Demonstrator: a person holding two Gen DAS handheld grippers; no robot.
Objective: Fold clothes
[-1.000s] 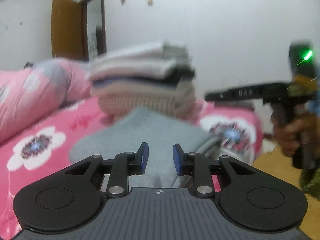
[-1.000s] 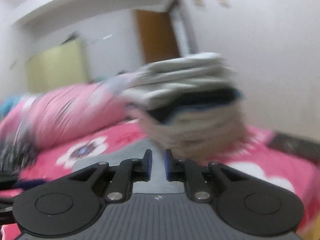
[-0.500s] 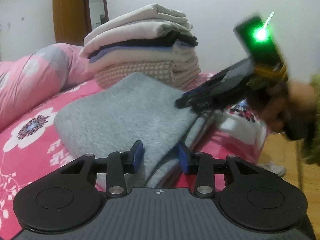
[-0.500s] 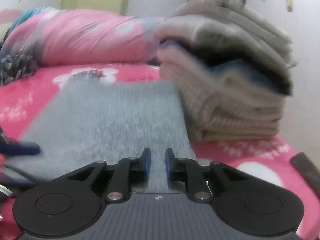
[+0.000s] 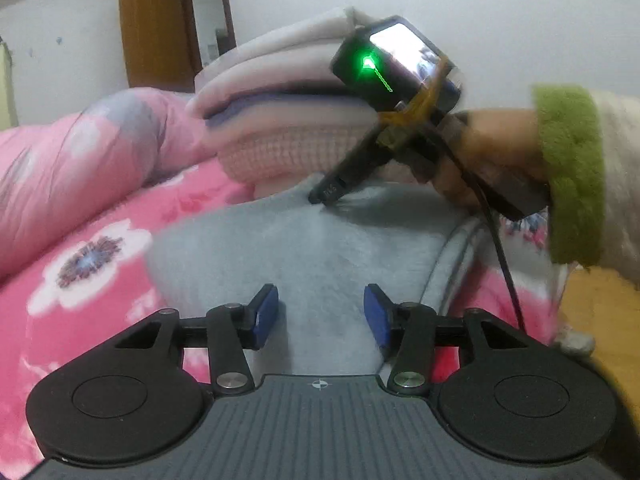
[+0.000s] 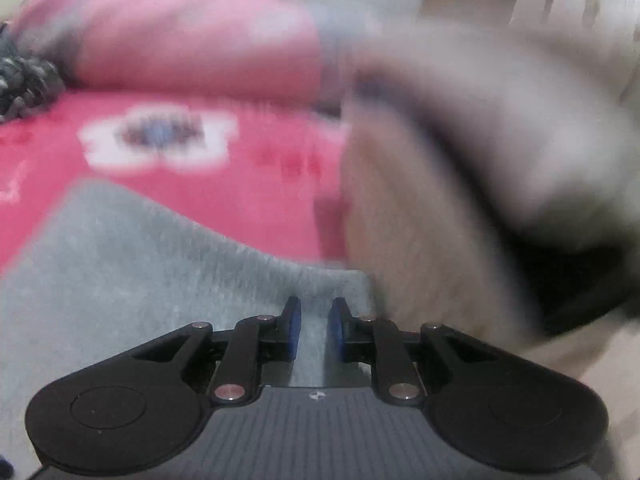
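A folded grey fleece garment (image 5: 320, 248) lies on the bed, also seen in the right wrist view (image 6: 140, 264). Behind it stands a stack of folded clothes (image 5: 288, 120), blurred at the right of the other view (image 6: 460, 184). My left gripper (image 5: 320, 316) hovers over the garment's near end, its jaws opening, with grey cloth below and nothing pinched. My right gripper (image 6: 316, 328) has a narrow gap between its pads. Its tip (image 5: 320, 198) points down at the garment's far edge beside the stack. A hand (image 5: 492, 148) in a green cuff holds it.
The bed has a pink floral sheet (image 5: 80, 280) and a rolled pink quilt (image 5: 60, 168) at the left. A brown door (image 5: 160, 40) stands at the back. Wooden floor (image 5: 592, 312) shows past the bed's right edge. A dark knitted item (image 6: 20, 80) lies far left.
The right gripper swept in from the right and tipped down onto the grey garment's far edge by the stack. The left jaws spread wider, and the left gripper sank a little.
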